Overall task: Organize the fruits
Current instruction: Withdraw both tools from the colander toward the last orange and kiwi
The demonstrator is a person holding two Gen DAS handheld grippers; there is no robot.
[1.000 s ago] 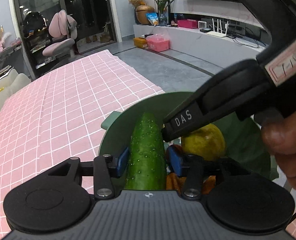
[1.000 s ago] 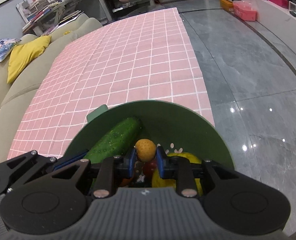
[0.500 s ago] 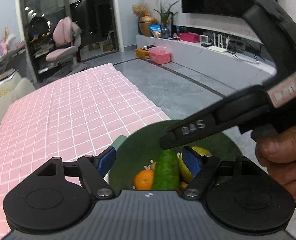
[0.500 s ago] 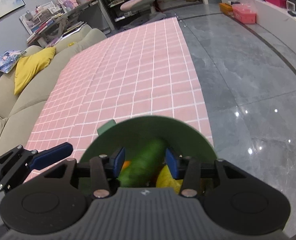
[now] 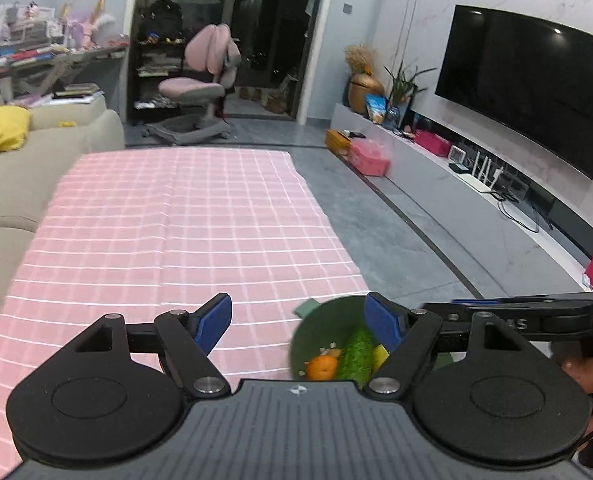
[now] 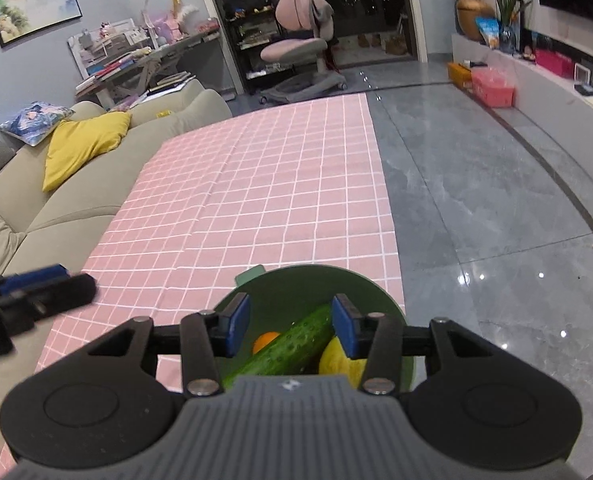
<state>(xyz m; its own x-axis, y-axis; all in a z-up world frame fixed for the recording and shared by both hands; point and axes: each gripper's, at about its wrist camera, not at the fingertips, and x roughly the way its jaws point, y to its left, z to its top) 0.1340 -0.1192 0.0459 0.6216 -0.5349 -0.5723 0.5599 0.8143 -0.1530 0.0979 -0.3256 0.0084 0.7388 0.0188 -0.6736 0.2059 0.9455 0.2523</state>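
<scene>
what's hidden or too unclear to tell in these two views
- Bowl: near part hidden by the gripper body, both views.
- Yellow fruit: mostly behind the right gripper finger; kind unclear.
- Cucumber: lower end cut off by the gripper body.
- Orange: blurred, left view.
- Left gripper: only one blurred finger shows in the right view.

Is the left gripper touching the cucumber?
Apart. In the left wrist view, the left gripper has open jaws well above the cucumber, which lies in the green bowl.

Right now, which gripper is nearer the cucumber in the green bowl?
Right. The right gripper hangs open directly over the cucumber; the left gripper, also open, sits off to the bowl's left.
</scene>
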